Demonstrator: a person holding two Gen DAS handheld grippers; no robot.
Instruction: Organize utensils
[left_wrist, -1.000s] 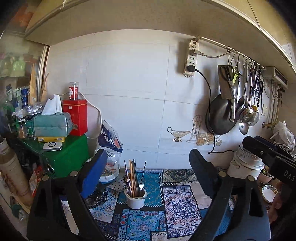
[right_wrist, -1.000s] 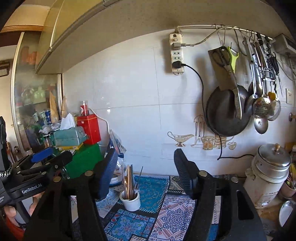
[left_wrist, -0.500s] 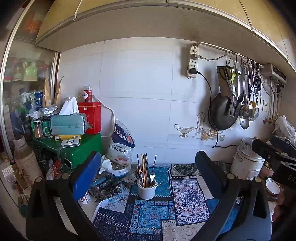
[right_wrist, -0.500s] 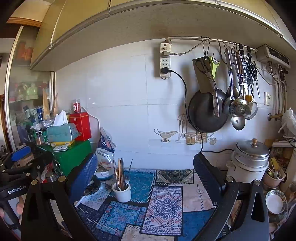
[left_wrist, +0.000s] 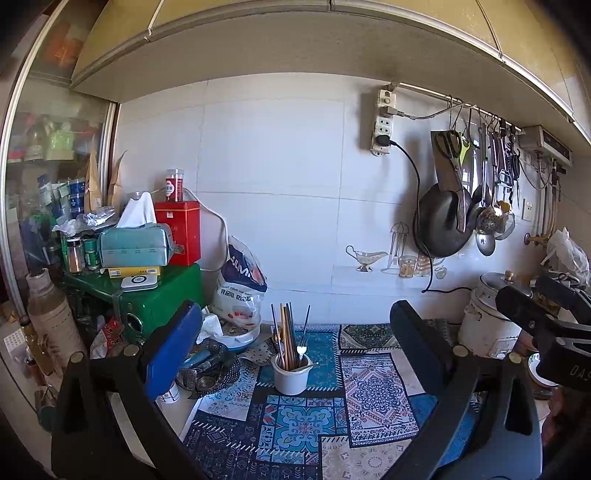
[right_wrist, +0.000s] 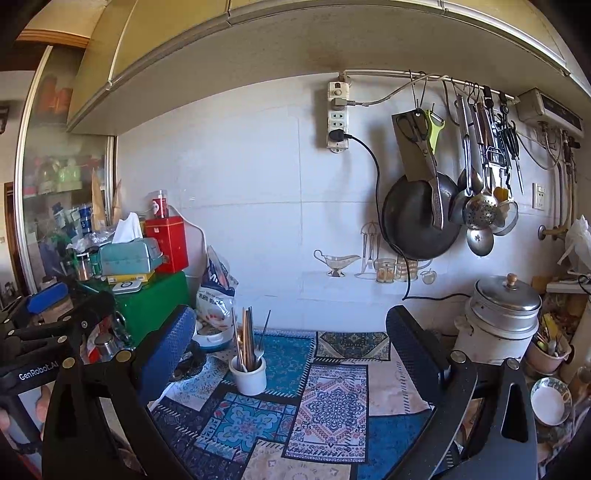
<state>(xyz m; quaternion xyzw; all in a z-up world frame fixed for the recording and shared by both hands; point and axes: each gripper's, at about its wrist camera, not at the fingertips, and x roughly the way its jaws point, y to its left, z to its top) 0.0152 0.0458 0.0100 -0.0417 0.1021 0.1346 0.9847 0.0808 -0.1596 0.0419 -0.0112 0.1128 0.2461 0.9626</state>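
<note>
A white ceramic cup (left_wrist: 290, 376) (right_wrist: 248, 373) stands on the patterned cloth (left_wrist: 373, 391) (right_wrist: 332, 402), holding chopsticks (left_wrist: 286, 341) (right_wrist: 246, 338) and a fork (left_wrist: 302, 349). My left gripper (left_wrist: 295, 347) hangs open well in front of the cup, nothing between its fingers. My right gripper (right_wrist: 291, 345) is open too and holds nothing; the cup sits just right of its blue left finger (right_wrist: 166, 350). Each gripper shows at the edge of the other's view: the right one (left_wrist: 539, 325) and the left one (right_wrist: 55, 325).
Left of the cup are a green box (left_wrist: 162, 299) stacked with a tissue box and red tin, a plastic bag (left_wrist: 240, 291) and a dark woven basket (left_wrist: 207, 369). A metal pot (right_wrist: 502, 314), a pink cup and a small bowl (right_wrist: 550, 400) stand right. Pan and ladles hang above.
Both grippers have drawn back from the cup, which now looks smaller and farther off. Both sets of jaws stand wider, the right one markedly.
</note>
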